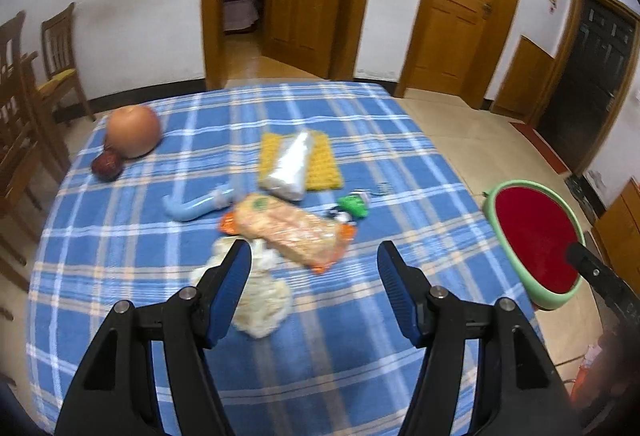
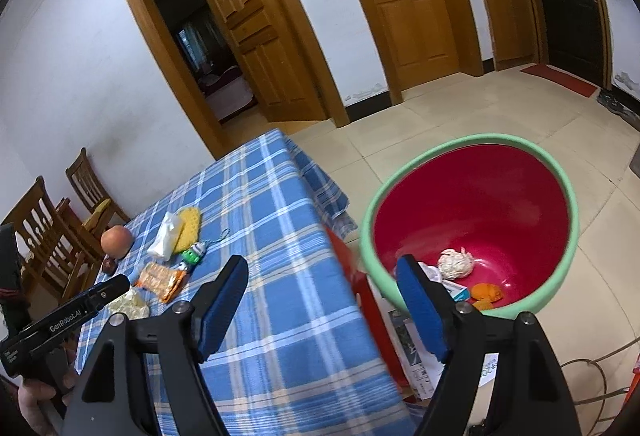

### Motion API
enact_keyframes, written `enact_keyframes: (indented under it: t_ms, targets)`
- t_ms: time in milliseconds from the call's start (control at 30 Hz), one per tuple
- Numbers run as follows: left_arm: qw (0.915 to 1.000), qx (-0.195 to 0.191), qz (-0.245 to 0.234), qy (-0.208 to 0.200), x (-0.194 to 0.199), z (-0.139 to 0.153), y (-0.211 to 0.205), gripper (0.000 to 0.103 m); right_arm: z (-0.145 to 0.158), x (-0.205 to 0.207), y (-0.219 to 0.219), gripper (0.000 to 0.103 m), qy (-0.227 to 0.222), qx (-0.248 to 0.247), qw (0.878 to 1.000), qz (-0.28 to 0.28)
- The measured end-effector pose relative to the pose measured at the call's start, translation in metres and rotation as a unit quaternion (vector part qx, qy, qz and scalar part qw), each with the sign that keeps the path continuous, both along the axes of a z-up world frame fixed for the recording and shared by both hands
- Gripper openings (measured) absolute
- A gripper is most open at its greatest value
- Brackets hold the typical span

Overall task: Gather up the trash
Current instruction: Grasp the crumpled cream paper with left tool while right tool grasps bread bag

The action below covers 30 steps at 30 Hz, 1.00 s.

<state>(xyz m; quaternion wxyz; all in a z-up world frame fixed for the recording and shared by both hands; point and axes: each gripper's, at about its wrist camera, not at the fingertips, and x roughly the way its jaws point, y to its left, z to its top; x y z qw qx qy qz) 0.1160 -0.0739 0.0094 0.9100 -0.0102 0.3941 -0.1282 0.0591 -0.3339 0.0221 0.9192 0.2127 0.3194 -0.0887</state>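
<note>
My left gripper (image 1: 314, 256) is open and empty, low over the blue plaid tablecloth (image 1: 360, 156). Its left finger stands over a crumpled pale plastic bag (image 1: 262, 296). Just ahead lies an orange snack wrapper (image 1: 288, 232). My right gripper (image 2: 322, 276) is open and empty, above the table's right edge beside the red bin with a green rim (image 2: 472, 204). The bin holds a white crumpled wad (image 2: 455, 263), orange peel (image 2: 486, 292) and a small carton. The bin also shows in the left wrist view (image 1: 536, 236).
On the table lie a light blue curved tube (image 1: 198, 206), a clear bag on a yellow knitted mat (image 1: 320, 168), a green toy (image 1: 354, 205), a large orange fruit (image 1: 134, 130) and a dark red fruit (image 1: 107, 165). Wooden chairs (image 1: 36, 84) stand at the left.
</note>
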Motion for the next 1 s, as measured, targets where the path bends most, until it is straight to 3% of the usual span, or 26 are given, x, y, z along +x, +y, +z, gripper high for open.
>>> enact_keyframes:
  t_ms: [333, 800, 1000]
  targets:
    - [0.9991, 0.002, 0.036, 0.023, 0.008, -0.020, 0.030, 0.067, -0.005, 0.018, 0.029, 0.080, 0.012, -0.007, 0.999, 0.031]
    - [0.9977, -0.006, 0.040, 0.054, 0.019, -0.052, 0.036, 0.067, -0.009, 0.035, 0.051, 0.081, 0.030, -0.020, 0.998, 0.059]
    - [0.9967, -0.030, 0.038, 0.065, 0.023, -0.060, 0.043, 0.042, -0.011, 0.046, 0.066, 0.081, 0.036, -0.026, 0.996, 0.081]
